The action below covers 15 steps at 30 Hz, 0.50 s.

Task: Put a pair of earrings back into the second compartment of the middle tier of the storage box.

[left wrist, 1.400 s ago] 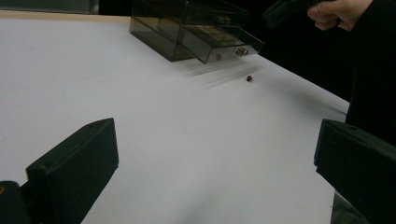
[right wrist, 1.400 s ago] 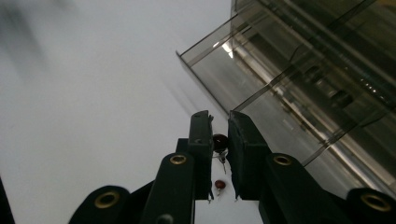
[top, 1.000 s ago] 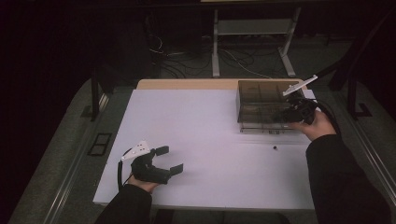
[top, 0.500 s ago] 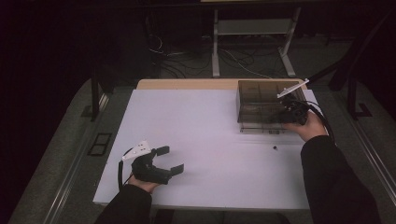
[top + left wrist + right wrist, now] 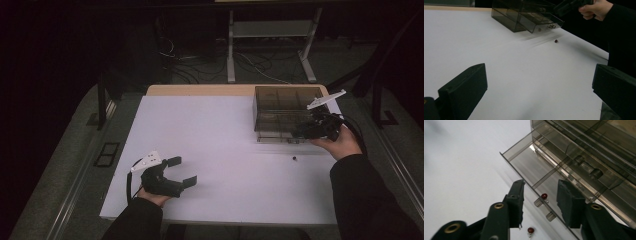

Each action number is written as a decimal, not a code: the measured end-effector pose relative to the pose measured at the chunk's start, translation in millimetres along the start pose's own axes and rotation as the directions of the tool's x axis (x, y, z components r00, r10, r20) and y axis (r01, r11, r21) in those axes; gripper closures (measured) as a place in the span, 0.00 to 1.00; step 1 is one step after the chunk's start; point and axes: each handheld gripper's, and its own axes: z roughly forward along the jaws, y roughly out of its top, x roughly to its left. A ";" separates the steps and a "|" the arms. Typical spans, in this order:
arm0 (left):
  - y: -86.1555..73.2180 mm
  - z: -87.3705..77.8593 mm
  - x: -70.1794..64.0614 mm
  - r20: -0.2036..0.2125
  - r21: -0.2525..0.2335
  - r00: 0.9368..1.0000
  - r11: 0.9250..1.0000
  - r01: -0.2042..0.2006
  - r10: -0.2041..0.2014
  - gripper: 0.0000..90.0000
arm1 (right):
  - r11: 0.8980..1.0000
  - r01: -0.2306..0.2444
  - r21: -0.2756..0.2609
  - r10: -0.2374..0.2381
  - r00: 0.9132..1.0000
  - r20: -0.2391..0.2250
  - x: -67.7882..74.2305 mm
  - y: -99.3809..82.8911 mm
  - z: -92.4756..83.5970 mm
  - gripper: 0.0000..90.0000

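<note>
Table (image 5: 200, 130) covered in white, seen from above with a smoked-plastic drawer organizer (image 5: 280, 107) standing at its far right corner. Left gripper (image 5: 181, 171) held low over the near left part of the sheet, jaws spread wide with nothing between them. Right gripper (image 5: 298, 134) held at the organizer's front, a grey three-cornered plate (image 5: 326, 99) raised above it; jaws too small and dark from above to judge. Small dark bead (image 5: 294, 158) lying on the sheet just in front of the organizer, apart from both grippers.

From the left gripper view, same bead (image 5: 556, 41) shown as a reddish dot on the bare sheet, near the front of the bottom drawer (image 5: 541, 21), which stands pulled out from the organizer. Right hand (image 5: 594, 8) and its dark tool up at the top right, above that drawer; two black jaws at the bottom corners, far apart, gripping nothing.

From the right gripper view, detail hidden elsewhere: open drawer (image 5: 536, 167) close up, empty-looking, with a divider inside and a small clear knob (image 5: 541, 200) on its front wall tipped with a red ball. Right gripper (image 5: 540, 197) with its jaws part open, one on each side of that knob, not touching it. Second red ball (image 5: 531, 230) lower down between the jaws, what carries it unclear. Closed drawer above with its own clear knob (image 5: 587, 168).
</note>
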 end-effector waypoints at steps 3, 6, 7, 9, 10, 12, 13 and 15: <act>0.0 -0.2 0.0 0.000 -0.001 1.000 1.000 0.000 0.000 0.00 | 1.000 0.004 -0.008 -0.004 1.000 0.000 5.3 -1.6 -5.0 0.54; 0.0 -0.1 0.0 0.001 -0.001 1.000 1.000 0.000 0.000 0.00 | 1.000 0.007 -0.006 -0.007 1.000 0.003 9.1 -2.7 -7.7 0.51; 0.0 -0.1 -0.1 0.000 0.000 1.000 1.000 0.000 0.000 0.00 | 1.000 0.010 -0.010 -0.010 1.000 0.004 12.3 -4.1 -10.2 0.47; -0.1 -0.1 -0.2 -0.001 0.000 1.000 1.000 0.000 0.000 0.00 | 1.000 0.008 -0.014 -0.008 1.000 0.000 15.2 -5.6 -12.9 0.43; 0.0 -0.2 -0.1 0.000 -0.001 1.000 1.000 0.000 0.000 0.00 | 1.000 0.006 -0.018 -0.006 1.000 -0.005 16.4 -6.5 -14.0 0.42; -0.1 -0.2 0.0 -0.001 -0.001 1.000 1.000 0.001 -0.001 0.00 | 1.000 0.008 -0.022 -0.008 1.000 -0.016 18.9 -8.3 -16.0 0.36; -0.1 -0.3 0.0 -0.001 -0.002 1.000 1.000 0.001 -0.001 0.00 | 1.000 0.004 -0.022 -0.004 1.000 -0.018 20.4 -9.2 -16.7 0.34; -0.1 -0.3 -0.1 -0.001 -0.004 1.000 1.000 0.002 -0.002 0.00 | 1.000 0.003 -0.023 -0.003 1.000 -0.020 23.3 -11.3 -18.0 0.29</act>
